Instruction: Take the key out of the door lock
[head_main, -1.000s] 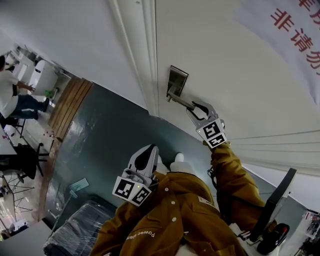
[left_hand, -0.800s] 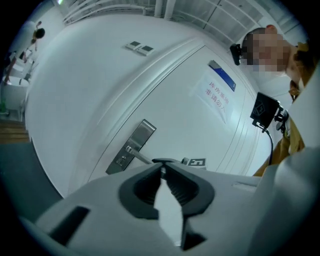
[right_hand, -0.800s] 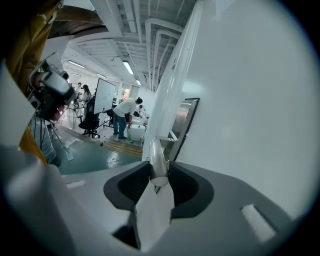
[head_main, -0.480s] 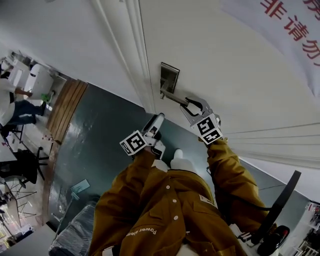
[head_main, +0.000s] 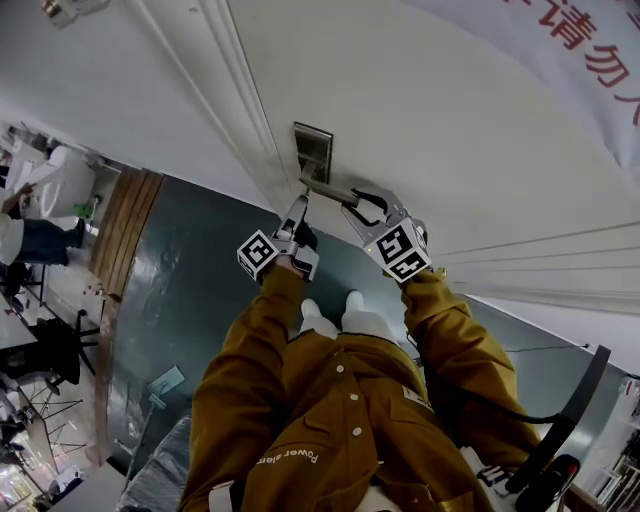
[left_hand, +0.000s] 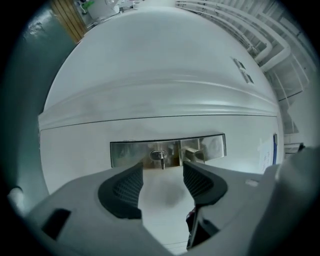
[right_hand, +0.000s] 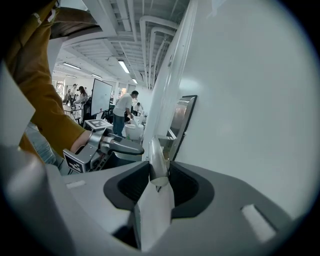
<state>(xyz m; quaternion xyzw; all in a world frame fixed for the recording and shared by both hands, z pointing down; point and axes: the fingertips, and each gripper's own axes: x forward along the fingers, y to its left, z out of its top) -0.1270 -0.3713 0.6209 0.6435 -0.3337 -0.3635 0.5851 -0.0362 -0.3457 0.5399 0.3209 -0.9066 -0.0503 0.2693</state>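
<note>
Nearest to you, your brown jacket (head_main: 330, 420) filled the lower part of the head view, both sleeves reaching toward the white door (head_main: 450, 130). Your right hand-held gripper (right_hand: 158, 175) was clenched on the door handle (right_hand: 156, 159) near the lever's free end, a dark pad on either side of the metal. Just beside it, your left hand-held gripper (left_hand: 163, 175) was released – its jaws had just been closing a little from wide open, with only bare door between the pads. Past its tips sat the steel lock plate (left_hand: 128, 151), and the key (left_hand: 160, 158) was in the keyhole there, in line with the gap and apart from both pads. Higher on the door hung a banner (head_main: 590, 40) with red characters. Farthest off – in the right gripper view – people (right_hand: 122, 112) stood in a lit room.
</note>
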